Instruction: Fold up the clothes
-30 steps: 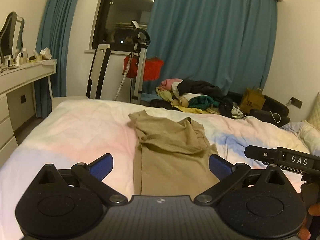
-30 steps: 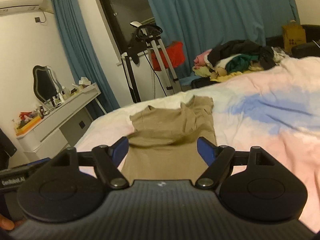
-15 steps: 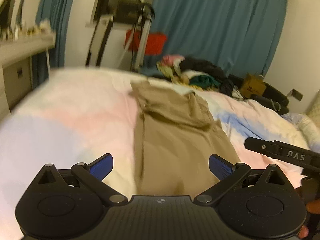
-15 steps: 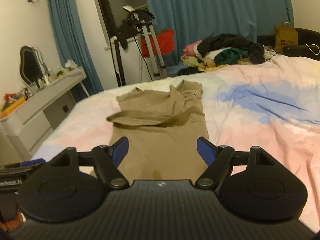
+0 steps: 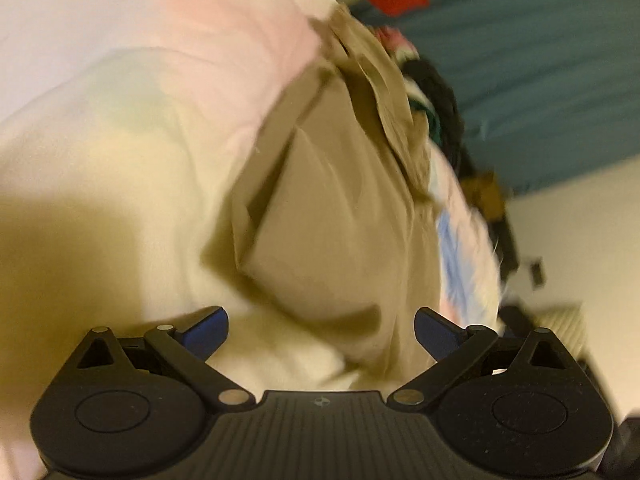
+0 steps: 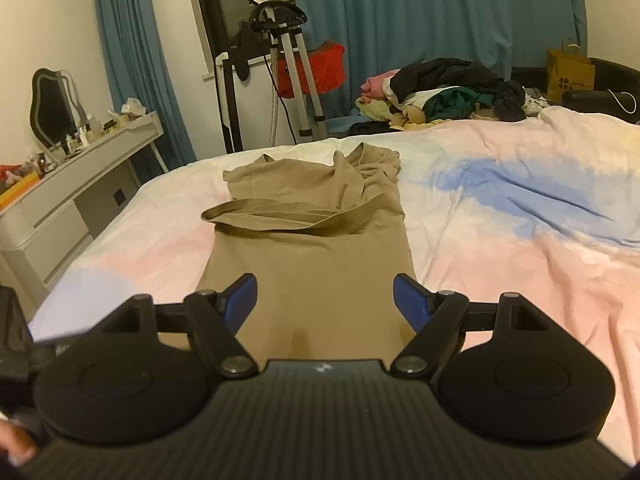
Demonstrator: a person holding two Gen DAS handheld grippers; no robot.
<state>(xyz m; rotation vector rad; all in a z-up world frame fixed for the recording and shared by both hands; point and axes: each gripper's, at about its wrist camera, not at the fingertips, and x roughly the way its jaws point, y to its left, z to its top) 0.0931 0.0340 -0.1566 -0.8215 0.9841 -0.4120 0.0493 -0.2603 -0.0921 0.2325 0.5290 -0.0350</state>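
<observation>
Lying lengthwise on the bed point(image 6: 500, 216), a tan garment point(image 6: 312, 248) stretches straight ahead of the right tongs point(image 6: 325, 298), whose blue-tipped fingers point(image 6: 408, 300) stand spread wide with nothing between them. The near end of the cloth runs in between and under those tips; its far end is rumpled, with one folded edge lying across it and a bunched part beyond the right tip. The bedcover is pale with pink and blue patches.

The left tongs point(image 5: 321, 332) are likewise released, both tips parted and empty. Their view is tilted and blurred by motion. In it the tan garment point(image 5: 340, 208) fills the space ahead, with a lower corner just beyond the left tip and a flap of cloth folded along the edge on that side. Pale bedcover point(image 5: 120, 140) lies off to the left tip's side. Whether either tip touches the fabric cannot be told.

Far ahead of the right tongs, past the foot of the bed, a heap of mixed clothes point(image 6: 440, 88) sits in front of teal curtains point(image 6: 420, 20). Ahead and to the left stands a garment steamer on a stand point(image 6: 288, 60) with something red point(image 6: 316, 68) hanging behind it. Further to the left side, a white dresser point(image 6: 60, 196) carries small bottles and a dark mirror point(image 6: 54, 108). A brown paper bag point(image 6: 568, 72) stands far off to the right.
</observation>
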